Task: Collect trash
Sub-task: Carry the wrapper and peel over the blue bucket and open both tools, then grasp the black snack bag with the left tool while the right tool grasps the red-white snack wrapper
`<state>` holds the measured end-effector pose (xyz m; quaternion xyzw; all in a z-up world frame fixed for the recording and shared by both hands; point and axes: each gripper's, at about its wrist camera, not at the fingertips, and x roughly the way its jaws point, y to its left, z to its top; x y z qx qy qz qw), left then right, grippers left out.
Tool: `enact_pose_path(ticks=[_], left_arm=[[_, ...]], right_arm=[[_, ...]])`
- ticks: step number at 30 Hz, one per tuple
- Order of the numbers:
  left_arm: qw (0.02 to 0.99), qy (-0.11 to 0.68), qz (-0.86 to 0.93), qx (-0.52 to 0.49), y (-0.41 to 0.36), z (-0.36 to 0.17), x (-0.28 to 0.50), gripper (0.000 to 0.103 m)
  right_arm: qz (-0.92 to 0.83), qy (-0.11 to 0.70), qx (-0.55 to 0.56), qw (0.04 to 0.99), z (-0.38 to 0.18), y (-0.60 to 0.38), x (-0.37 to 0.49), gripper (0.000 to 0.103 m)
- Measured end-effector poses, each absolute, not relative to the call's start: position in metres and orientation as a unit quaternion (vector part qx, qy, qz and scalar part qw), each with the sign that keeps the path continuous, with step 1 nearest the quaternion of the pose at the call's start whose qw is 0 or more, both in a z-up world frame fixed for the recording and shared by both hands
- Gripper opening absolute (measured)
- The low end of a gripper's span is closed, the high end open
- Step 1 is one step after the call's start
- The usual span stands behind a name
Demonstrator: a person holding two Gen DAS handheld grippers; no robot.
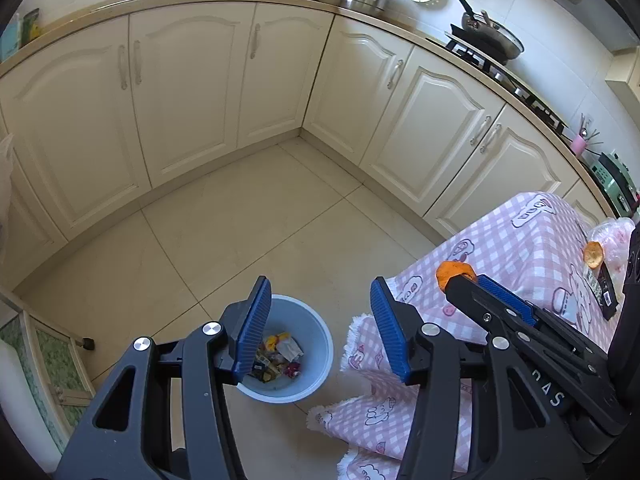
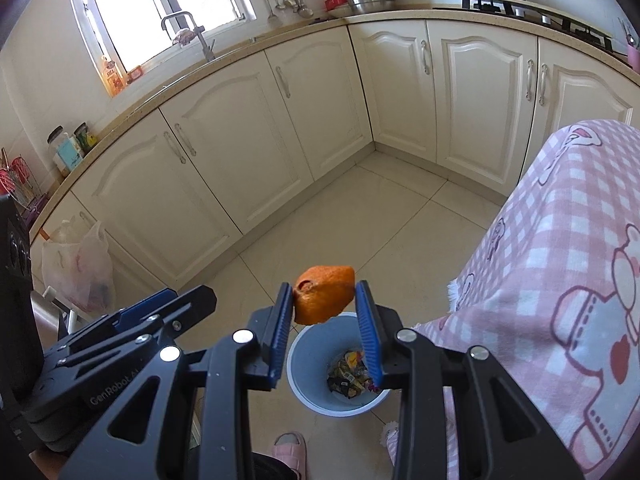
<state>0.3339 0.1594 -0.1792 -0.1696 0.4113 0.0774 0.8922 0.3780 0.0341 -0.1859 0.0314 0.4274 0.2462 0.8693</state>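
Note:
A light blue trash bin (image 1: 316, 322) stands on the tiled floor beside the table, with several wrappers (image 1: 276, 356) in its bottom. My left gripper (image 1: 320, 292) hangs above the bin, open, with nothing between its blue pads. In the right wrist view my right gripper (image 2: 324, 286) is shut on a piece of orange peel (image 2: 326, 298), held just over the far rim of the bin (image 2: 296, 354). The left wrist view shows that right gripper (image 1: 466, 278) from the side, with the peel (image 1: 454, 272) at its tip. The left gripper (image 2: 188, 296) appears at the left of the right wrist view.
A table under a pink checked cloth (image 1: 520, 240) stands right of the bin, carrying another peel piece (image 1: 593, 254) and a black flat object (image 1: 606, 294). Cream cabinets (image 2: 240, 128) line the far sides. A plastic bag (image 2: 76, 264) hangs at left. A pink slipper (image 2: 288, 452) is near the bin.

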Motion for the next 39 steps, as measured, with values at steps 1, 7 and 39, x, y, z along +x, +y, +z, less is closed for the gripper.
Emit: enact_pose_path(ticks=[1,7,39], left_arm=[[0.892,0.411,0.080,-0.169,0.160,-0.179,0.334,0.050],[0.891,0.409,0.093,-0.175,0.171,-0.180,0.330,0.051],[0.928,0.355,-0.018,-0.110,0.047,-0.101,0.326,0.053]], right_arm=[[0.248,0.428,0.031,0.869,-0.187,0.037,0.378,0.032],[0.256,0.427,0.028,0.867,-0.186,0.051,0.380,0.032],[0.146,0.306,0.077,0.938,-0.094,-0.113,0.346,0.047]])
